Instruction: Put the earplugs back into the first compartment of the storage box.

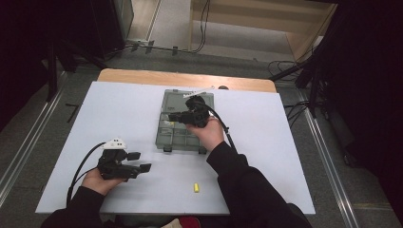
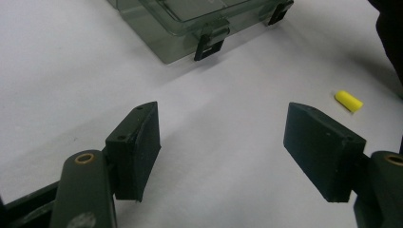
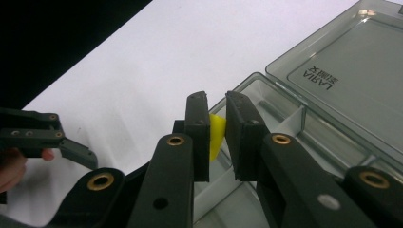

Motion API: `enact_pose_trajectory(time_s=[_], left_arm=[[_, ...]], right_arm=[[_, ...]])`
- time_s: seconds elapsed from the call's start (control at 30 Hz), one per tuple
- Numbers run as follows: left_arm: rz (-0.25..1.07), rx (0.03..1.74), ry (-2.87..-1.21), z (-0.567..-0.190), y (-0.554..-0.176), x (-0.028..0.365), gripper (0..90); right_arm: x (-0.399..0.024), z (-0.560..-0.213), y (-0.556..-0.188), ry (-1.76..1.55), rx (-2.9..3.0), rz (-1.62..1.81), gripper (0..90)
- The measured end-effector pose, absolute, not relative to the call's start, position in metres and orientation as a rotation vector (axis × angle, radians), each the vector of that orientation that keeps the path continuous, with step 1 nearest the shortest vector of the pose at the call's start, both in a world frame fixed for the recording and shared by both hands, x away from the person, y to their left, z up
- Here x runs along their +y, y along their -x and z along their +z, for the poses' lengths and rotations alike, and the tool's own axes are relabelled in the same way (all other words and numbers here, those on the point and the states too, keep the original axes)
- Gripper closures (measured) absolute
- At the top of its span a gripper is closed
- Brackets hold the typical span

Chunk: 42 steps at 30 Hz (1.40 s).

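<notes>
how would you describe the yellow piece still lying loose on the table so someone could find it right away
Start at the white table and find the smoky clear compartment box at its middle. Nearer the person than the box lies a small yellow piece, alone on bare surface. Unlike the other yellow piece, pinched in the right tongs, nothing touches it.

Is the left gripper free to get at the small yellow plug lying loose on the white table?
Probably yes. The left gripper stands open and empty, and only bare white table lies between it and the small yellow plug, just off to one side. The grey plastic box sits farther off.
</notes>
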<state>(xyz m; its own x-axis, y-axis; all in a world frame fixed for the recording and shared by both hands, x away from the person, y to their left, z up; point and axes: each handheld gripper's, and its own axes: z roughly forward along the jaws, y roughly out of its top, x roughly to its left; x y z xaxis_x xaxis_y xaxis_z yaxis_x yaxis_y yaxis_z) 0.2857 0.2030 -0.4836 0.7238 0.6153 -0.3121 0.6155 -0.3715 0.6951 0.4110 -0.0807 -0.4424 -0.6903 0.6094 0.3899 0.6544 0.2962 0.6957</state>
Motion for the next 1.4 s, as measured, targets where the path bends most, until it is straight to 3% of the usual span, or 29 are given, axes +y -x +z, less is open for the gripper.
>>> enact_pose_trajectory(time_s=[0.57,0.67,0.8,1.1,1.4], left_arm=[[0.005,0.947,-2.084,-0.486,-0.284,0.206,28.1],[0.008,0.946,-2.085,-0.485,-0.284,0.205,28.1],[0.009,0.943,-2.083,-0.485,-0.285,0.205,28.1],[0.004,0.932,-2.088,-0.484,-0.285,0.204,28.1],[0.004,0.935,-2.077,-0.483,-0.285,0.205,28.1]], right_arm=[[-0.062,-0.463,-0.426,1.247,-2.508,-1.367,77.0],[-0.06,-0.469,-0.428,1.238,-2.53,-1.375,64.0],[-0.063,-0.467,-0.427,1.234,-2.55,-1.392,57.9],[-0.067,-0.466,-0.427,1.235,-2.593,-1.418,55.1],[-0.076,-0.456,-0.418,1.17,-2.561,-1.41,43.1]])
